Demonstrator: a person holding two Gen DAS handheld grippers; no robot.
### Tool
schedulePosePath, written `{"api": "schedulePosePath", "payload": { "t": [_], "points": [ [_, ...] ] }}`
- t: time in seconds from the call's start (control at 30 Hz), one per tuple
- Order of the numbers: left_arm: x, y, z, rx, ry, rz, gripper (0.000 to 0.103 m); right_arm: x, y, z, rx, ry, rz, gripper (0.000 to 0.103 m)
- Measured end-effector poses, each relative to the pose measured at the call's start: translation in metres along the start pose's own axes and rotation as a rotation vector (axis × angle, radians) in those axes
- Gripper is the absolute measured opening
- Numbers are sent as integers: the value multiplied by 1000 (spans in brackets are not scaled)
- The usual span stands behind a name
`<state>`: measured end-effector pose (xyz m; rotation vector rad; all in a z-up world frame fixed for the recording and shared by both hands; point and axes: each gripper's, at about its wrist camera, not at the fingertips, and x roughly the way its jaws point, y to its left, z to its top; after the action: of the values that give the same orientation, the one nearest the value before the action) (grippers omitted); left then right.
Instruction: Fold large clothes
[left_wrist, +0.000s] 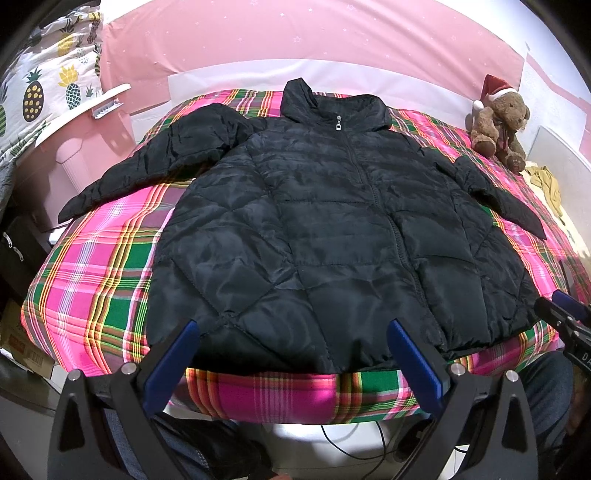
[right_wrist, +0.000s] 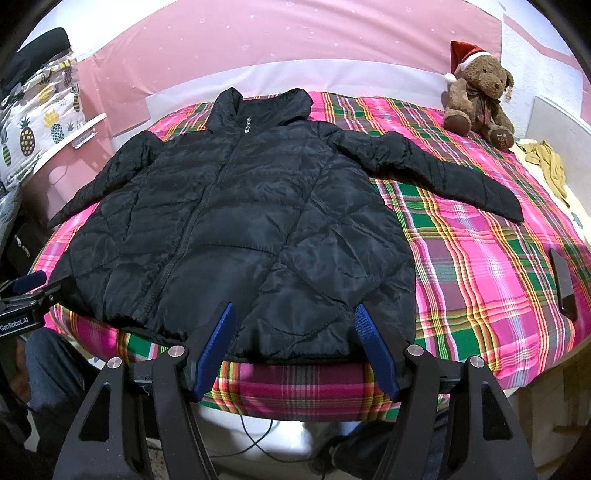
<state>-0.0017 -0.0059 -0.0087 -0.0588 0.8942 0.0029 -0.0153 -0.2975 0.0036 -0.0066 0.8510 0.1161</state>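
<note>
— While both grippers hung off the near edge of the bed (left_wrist: 92, 280), where did the jacket (left_wrist: 332, 229) lie?

— Flat on the plaid cover, front up, zipped to the collar, collar at the far side and hem at the near edge. Both sleeves were spread out: the left sleeve (left_wrist: 155, 162) reached toward the far-left corner, the right sleeve (right_wrist: 443, 173) angled out to the right.

— State of the jaws?

— Left gripper (left_wrist: 291, 365): jaws wide apart, holding nothing, poised just short of the hem on the left half. Right gripper (right_wrist: 295, 347): jaws likewise apart and empty, at the hem on the right half. Neither appeared to touch the cloth, though the fisheye made that hard to confirm.

— Step in hand?

— By my reading, the very start. Garment laid out, no fold made yet.

— What would the next move call for?

— Probably bringing a sleeve across the chest, or taking a side panel inward. Either needs a jaw closed on a single edge of the padded shell; the quilted fabric looked slick and puffy, so a shallow pinch could slip.

— Anything else noted on the bed?

— A teddy bear (right_wrist: 476, 96) in a red hat sat at the far right, well apart from the jacket; a dark phone (right_wrist: 563, 284) lay at the right edge.
</note>
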Motion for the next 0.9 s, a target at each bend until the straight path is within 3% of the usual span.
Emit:
{"api": "schedulePosePath", "payload": {
  "t": [0.9],
  "points": [
    [22, 11, 9, 1, 21, -5, 102, 15, 4, 12, -5, 3, 36, 67]
  ]
}}
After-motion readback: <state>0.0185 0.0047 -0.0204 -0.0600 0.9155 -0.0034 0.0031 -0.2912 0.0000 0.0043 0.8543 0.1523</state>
